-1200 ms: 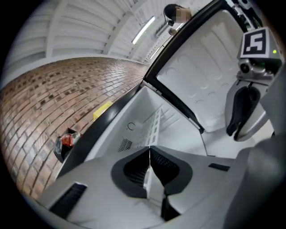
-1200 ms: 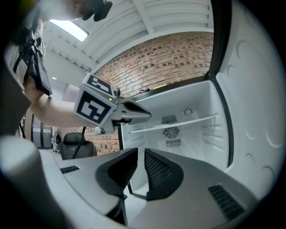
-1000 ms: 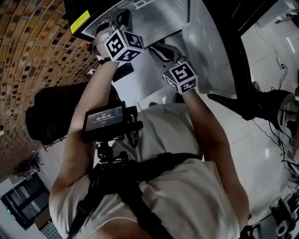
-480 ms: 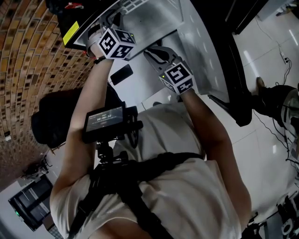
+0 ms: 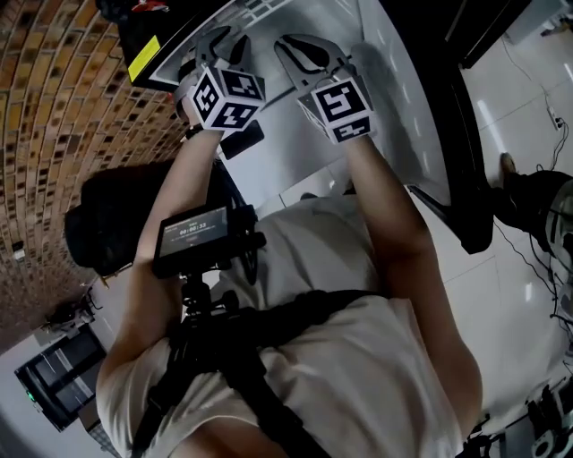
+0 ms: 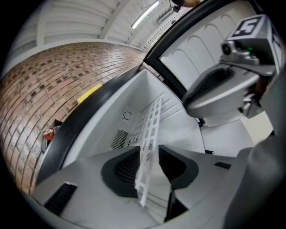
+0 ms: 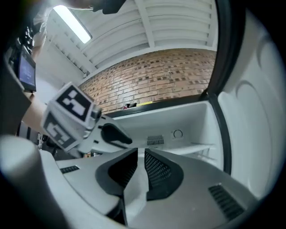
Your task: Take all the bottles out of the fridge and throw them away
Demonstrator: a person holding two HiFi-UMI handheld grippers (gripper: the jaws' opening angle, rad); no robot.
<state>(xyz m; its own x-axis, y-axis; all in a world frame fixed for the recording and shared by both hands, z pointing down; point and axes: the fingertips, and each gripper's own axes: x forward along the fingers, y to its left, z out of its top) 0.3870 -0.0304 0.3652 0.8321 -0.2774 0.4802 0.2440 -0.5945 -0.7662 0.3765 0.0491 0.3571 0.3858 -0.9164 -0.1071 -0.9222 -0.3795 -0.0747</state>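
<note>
No bottle shows in any view. The open white fridge (image 5: 295,22) fills the top of the head view, its door (image 5: 398,107) swung out to the right. My left gripper (image 5: 224,43) points into the fridge's inside (image 6: 134,103). Its jaws have just been opening, and the gripper (image 6: 149,153) now stands open. The edge of a white grid shelf (image 6: 151,127) shows in the gap, and the pads do not press on it. My right gripper (image 5: 300,49) is raised beside it. Its jaws (image 7: 140,154) are a narrow gap apart, with nothing between them.
A brick wall (image 5: 54,107) stands left of the fridge. A yellow label (image 5: 143,55) sits on the fridge's black top edge. A dark bulky thing (image 5: 103,219) lies on the floor at the left. Someone's shoe (image 5: 537,201) and cables are on the tiled floor at the right.
My right gripper has risen in the picture until it is level with the left one. The left gripper has stayed at the fridge opening.
</note>
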